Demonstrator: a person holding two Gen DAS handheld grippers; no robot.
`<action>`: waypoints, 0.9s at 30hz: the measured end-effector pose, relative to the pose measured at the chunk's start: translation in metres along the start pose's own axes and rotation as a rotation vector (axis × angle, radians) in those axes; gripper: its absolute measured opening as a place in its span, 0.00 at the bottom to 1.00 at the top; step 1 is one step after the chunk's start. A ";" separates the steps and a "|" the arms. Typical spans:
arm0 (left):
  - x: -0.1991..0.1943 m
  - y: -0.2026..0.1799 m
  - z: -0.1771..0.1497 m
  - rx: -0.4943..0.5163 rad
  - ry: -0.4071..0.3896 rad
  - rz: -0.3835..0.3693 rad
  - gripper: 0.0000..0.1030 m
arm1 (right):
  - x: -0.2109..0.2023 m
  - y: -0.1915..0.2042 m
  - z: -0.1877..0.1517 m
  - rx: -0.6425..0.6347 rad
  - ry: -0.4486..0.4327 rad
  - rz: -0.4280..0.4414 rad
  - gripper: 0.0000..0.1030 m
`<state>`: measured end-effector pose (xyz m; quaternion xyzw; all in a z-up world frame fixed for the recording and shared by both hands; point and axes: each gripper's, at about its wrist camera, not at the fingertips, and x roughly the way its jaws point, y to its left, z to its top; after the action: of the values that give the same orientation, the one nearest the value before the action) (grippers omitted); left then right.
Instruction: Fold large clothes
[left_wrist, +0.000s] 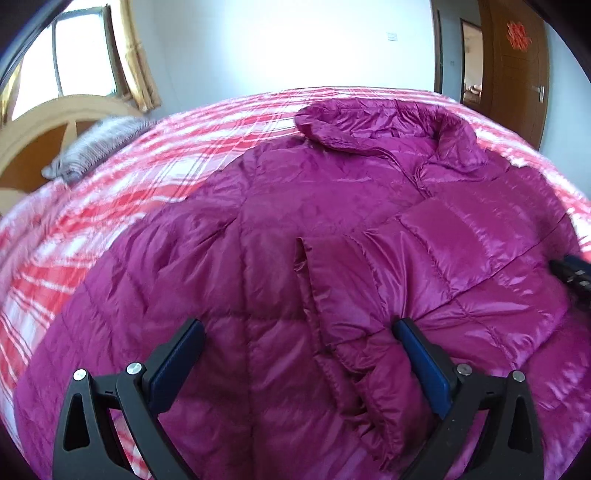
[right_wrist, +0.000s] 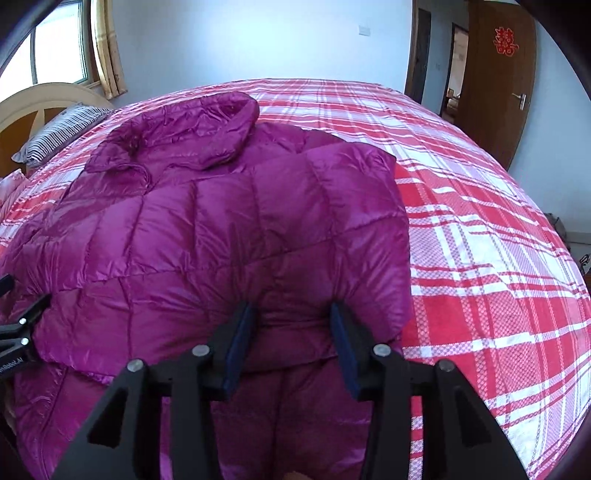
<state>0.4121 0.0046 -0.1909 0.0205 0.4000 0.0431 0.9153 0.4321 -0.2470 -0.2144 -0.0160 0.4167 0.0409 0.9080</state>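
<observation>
A shiny magenta down jacket (left_wrist: 314, 192) lies spread on the bed, collar at the far end. One sleeve (left_wrist: 424, 240) lies folded across its chest. My left gripper (left_wrist: 297, 325) stands wide open low over the jacket's lower front; its right fingertip touches the sleeve's cuff end. In the right wrist view the jacket's (right_wrist: 221, 221) side is folded over, ending in a straight edge on the right. My right gripper (right_wrist: 291, 306) is open, its fingertips sunk into the puffy lower hem, with a bulge of fabric between them. The left gripper's fingers (right_wrist: 18, 325) show at that view's left edge.
The jacket rests on a red-and-white plaid bedsheet (right_wrist: 480, 221), with a wide stretch of bare sheet to its right. A striped pillow (right_wrist: 59, 133) and a curved headboard (right_wrist: 40, 99) are at the far left. A wooden door (right_wrist: 506, 74) stands at the far right.
</observation>
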 end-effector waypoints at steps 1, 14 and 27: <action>-0.009 0.008 -0.003 -0.038 0.004 -0.013 0.99 | 0.000 0.000 0.000 -0.001 -0.002 -0.002 0.46; -0.124 0.163 -0.102 -0.287 0.009 0.050 0.99 | -0.003 0.001 -0.003 -0.006 -0.018 -0.014 0.46; -0.111 0.222 -0.138 -0.694 0.042 -0.085 0.99 | -0.010 -0.003 -0.007 0.017 -0.035 -0.005 0.56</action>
<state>0.2219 0.2159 -0.1872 -0.3097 0.3807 0.1387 0.8602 0.4207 -0.2512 -0.2112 -0.0085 0.4012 0.0351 0.9153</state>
